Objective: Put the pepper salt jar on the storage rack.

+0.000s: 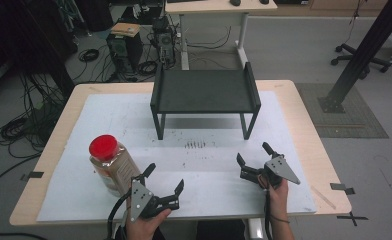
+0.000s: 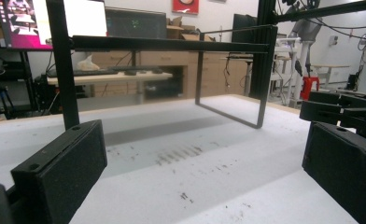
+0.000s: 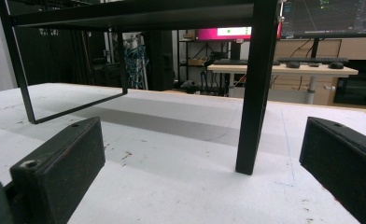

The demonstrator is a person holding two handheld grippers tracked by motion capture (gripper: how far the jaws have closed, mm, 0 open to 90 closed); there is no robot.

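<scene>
Jar [image 1: 111, 162] stands just beside the left hand-held gripper [image 1: 165, 177]; both hand-held grippers, right [image 1: 254, 153] included, are spread and empty. A careless sideways approach may topple it.

A white mat [image 1: 109, 120] covers most of the table [image 1: 306, 130]. A stand [image 1: 204, 92] sits on the mat at the middle of the table's far edge. A jar [image 1: 111, 162] stands upright near the front left corner. The left gripper [image 1: 165, 181] lies just right of the jar, close to the front edge. The right gripper [image 1: 254, 154] lies toward the front right corner, well apart from the left one, before the stand's right legs.
</scene>
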